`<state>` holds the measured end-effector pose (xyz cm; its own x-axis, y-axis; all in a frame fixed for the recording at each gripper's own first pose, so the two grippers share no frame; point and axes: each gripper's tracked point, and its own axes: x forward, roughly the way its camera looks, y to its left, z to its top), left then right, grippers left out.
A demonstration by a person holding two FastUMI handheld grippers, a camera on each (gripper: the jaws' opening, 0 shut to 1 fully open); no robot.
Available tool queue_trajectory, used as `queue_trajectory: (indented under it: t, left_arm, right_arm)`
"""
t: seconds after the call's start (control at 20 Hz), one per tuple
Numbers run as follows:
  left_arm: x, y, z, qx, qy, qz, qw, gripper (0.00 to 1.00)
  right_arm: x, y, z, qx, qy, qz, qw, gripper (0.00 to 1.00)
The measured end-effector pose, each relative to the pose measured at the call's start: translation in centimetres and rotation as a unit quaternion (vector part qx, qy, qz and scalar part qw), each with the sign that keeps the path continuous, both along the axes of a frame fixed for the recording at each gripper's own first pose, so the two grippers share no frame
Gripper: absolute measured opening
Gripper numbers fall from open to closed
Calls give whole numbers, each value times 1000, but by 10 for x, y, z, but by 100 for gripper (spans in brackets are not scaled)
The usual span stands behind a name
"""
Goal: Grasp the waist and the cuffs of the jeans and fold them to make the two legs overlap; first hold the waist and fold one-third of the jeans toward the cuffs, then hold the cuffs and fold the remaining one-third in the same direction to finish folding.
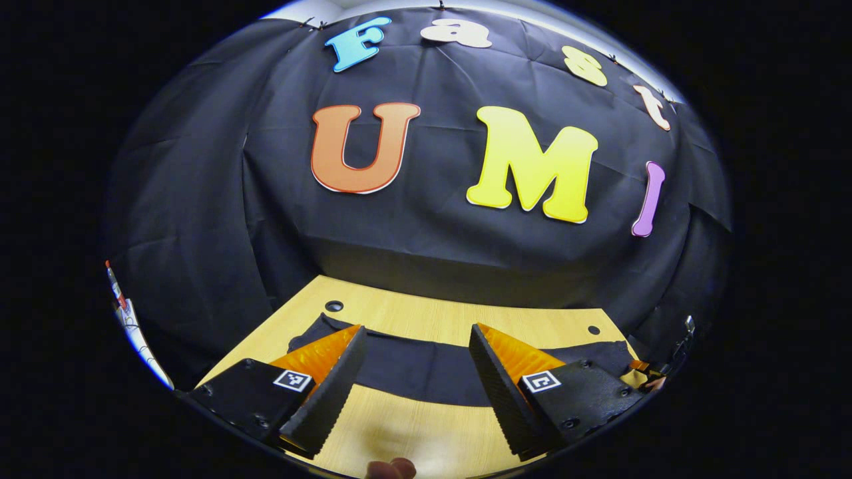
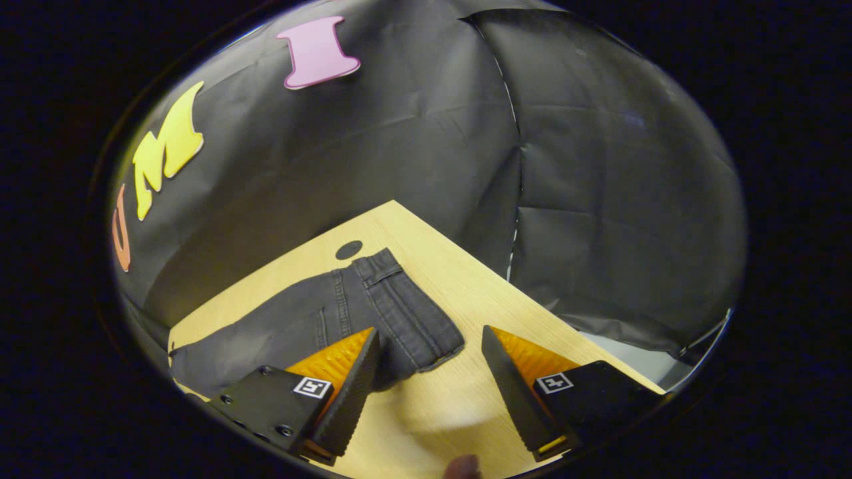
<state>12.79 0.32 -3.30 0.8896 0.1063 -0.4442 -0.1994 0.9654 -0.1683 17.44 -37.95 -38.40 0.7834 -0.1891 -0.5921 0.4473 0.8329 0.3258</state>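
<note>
Two hand-held grippers spread wide above the desk (image 1: 426, 309), left hand-held gripper (image 1: 418, 352) and right hand-held gripper (image 2: 431, 349) empty, dark jeans (image 2: 373, 313) lying flat, waistband nearest the right one

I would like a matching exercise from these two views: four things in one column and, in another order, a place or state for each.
Things:
1. jeans
2. left tool
3. waistband
4. table

Places or states:
A. open above bare wood, holding nothing
B. light wood, with a dark round hole near its far edge
C. dark denim, lying spread flat on the table
D. the end of the jeans near the right tool

Pairs: 1-C, 2-A, 3-D, 4-B
</note>
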Motion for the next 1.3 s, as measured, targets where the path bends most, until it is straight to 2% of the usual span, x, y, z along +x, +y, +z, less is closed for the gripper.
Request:
queue_trajectory:
  t: [0.2,0.25,0.35,0.45,0.6,0.7,0.8,0.85,0.9,1.1,1.3]
  left_arm:
    - [4,-5,-8,-6,11,0,1000,99]
    - [4,-6,-10,-7,13,-1,1000,99]
    - [5,-5,-15,-11,19,1,1000,99]
    - [2,-3,-20,-19,25,6,999,99]
    - [-2,4,-23,-25,30,15,999,99]
    - [-5,11,-25,-25,30,21,999,99]
    - [-13,23,-22,-24,25,30,999,99]
    - [-16,29,-22,-25,24,35,999,99]
    - [-19,34,-22,-28,23,40,999,99]
    - [-29,55,-25,-38,11,57,998,99]
    - [-41,79,-26,-30,2,60,998,99]
  right_arm:
    - [11,3,-13,-1,6,13,1000,96]
    - [15,4,-11,-8,2,22,1000,87]
    - [16,6,-17,-32,6,46,998,82]
    - [14,10,-13,-22,1,60,998,77]
    - [18,14,-10,-15,15,55,998,51]
    - [21,13,-3,-50,31,52,997,34]
    - [18,15,12,-79,47,55,994,10]
    - [21,16,18,-87,46,51,994,10]
    - [19,19,32,-85,45,50,994,1]
    - [7,28,87,-92,14,54,994,1]
    - [-11,65,166,-150,-39,86,984,1]
